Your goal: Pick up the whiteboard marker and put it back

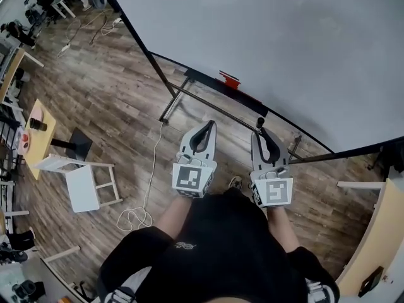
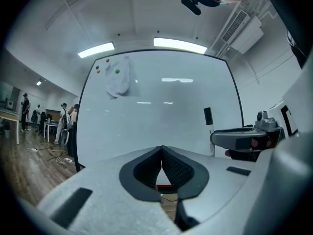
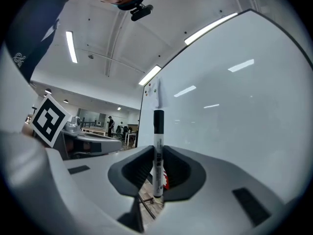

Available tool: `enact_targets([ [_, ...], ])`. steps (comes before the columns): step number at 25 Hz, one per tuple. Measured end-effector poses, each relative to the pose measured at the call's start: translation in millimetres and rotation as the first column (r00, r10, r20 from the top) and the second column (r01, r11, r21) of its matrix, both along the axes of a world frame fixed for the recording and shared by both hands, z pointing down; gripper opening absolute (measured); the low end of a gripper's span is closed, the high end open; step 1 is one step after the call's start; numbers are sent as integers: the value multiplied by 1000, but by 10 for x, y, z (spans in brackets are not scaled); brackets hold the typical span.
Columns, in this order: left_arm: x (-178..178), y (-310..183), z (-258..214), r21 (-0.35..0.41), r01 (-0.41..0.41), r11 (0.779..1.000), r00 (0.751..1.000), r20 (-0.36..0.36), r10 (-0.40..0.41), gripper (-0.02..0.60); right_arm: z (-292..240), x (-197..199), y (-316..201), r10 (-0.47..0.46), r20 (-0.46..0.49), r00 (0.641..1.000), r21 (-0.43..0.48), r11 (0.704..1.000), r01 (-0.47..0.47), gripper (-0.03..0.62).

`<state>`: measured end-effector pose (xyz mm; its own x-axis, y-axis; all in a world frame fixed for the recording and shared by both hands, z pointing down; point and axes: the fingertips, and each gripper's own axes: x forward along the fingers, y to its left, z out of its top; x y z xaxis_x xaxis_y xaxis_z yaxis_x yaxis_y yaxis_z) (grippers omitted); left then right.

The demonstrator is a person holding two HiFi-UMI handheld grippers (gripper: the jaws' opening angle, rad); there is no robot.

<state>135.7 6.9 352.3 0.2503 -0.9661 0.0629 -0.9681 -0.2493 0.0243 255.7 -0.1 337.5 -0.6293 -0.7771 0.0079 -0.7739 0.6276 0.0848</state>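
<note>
Now the whiteboard marker is standing upright between the jaws of the right gripper, which are pressing narrowly on its barrel from both sides. It is hanging in the air in front of the lower edge of the whiteboard, not touching it. By my judgement, the marker is being carried back to the ledge running along that lower edge. To do this well, the person should be holding the grip firm, turning the marker to lie along the ledge, beside the small red thing and not on it, and opening only when it is resting there. The marker is showing a white barrel with dark print and a black cap on top; the cap is rising above the jaws and the lower end is sticking out under them. The left gripper is hovering beside, jaws together and holding nothing.
</note>
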Motion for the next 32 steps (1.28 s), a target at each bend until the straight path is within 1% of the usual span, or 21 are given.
enact_targets([
  [7,-410,187,-77,10,57,998,998,-12,-57,6,-69,-542,88,-92,-17,996,9,996,92,54],
  [11,-736,340,-126,12,149,989,989,-16,-148,6,-96,-951,133,-193,-29,981,12,981,194,54],
  [17,-1252,659,-39,5,282,960,959,-21,-281,6,-13,-1533,322,-326,-35,945,2,945,326,54],
  [22,-1649,1013,-37,4,373,928,928,-26,-373,6,39,-1957,573,-412,-46,910,-13,911,412,54],
  [28,-2119,1535,30,-13,458,889,888,-31,-458,6,68,-2473,985,-491,-44,870,-12,871,491,54],
  [30,-2273,1662,25,-12,473,881,880,-45,-473,6,87,-2627,1091,-505,-44,862,-15,863,504,54],
  [32,-2404,1756,11,-8,478,878,877,-55,-477,6,118,-2768,1170,-508,-46,860,-23,861,507,54],
])
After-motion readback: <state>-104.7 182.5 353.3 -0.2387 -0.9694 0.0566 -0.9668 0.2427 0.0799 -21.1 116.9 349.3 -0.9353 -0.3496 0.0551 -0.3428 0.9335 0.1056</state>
